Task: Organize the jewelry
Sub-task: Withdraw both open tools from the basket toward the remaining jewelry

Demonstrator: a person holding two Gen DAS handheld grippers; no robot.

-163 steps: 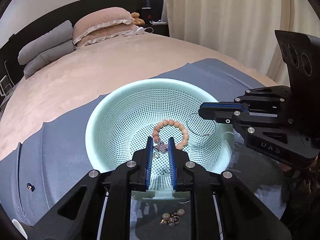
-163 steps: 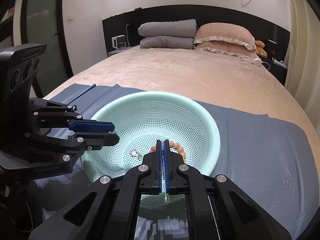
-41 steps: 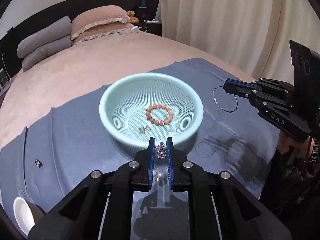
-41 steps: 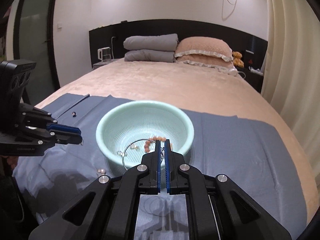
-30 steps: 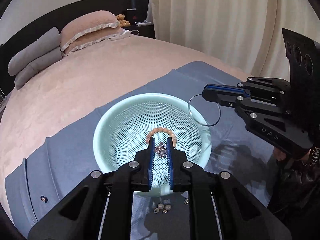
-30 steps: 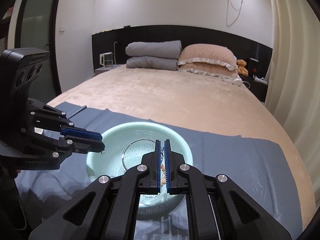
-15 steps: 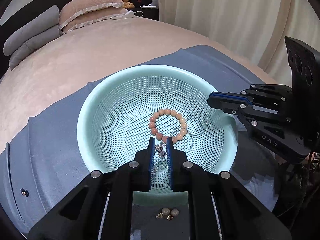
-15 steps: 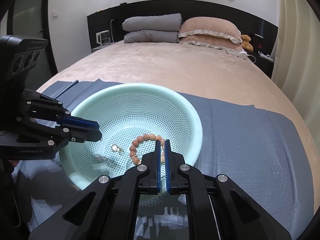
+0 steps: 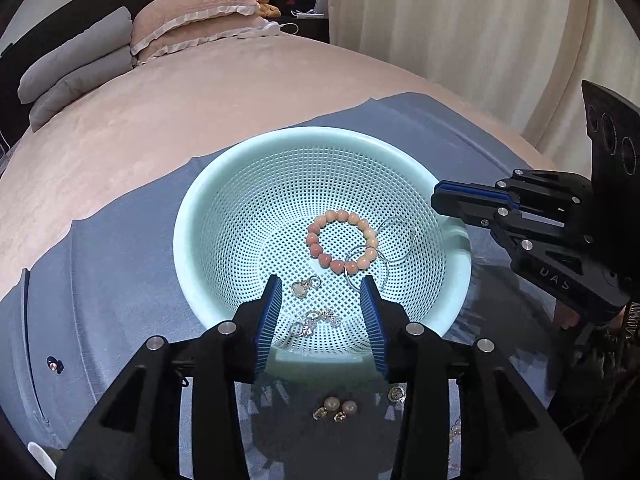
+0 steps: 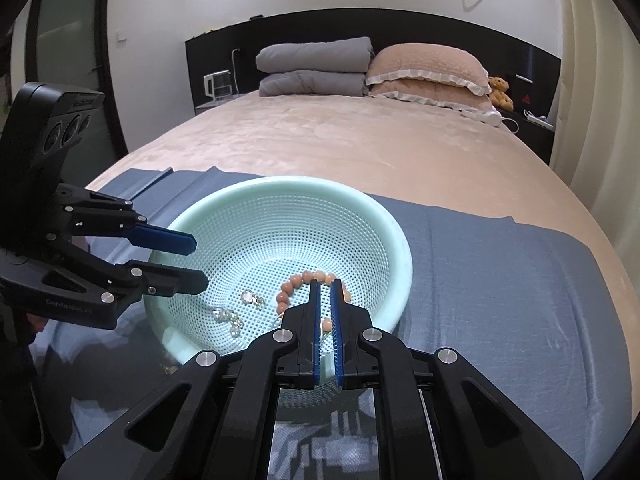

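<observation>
Bedroom, blue cloth [image 9: 120,280] over the bed: left tool [image 9: 320,284] is opening, nothing between its jaws, the silver charms [image 9: 316,320] lying loose in the mint basket [image 9: 192,216]. Light, snaggy; pinch them low. Bead bracelet [image 9: 340,240] beside; right tool [image 10: 326,284] pressed together, empty

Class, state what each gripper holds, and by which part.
Left gripper: nothing; its fingers are opening, the silver charm lying loose in the basket. Right gripper: shut; whether it pinches the wire hoop cannot be told.
</observation>
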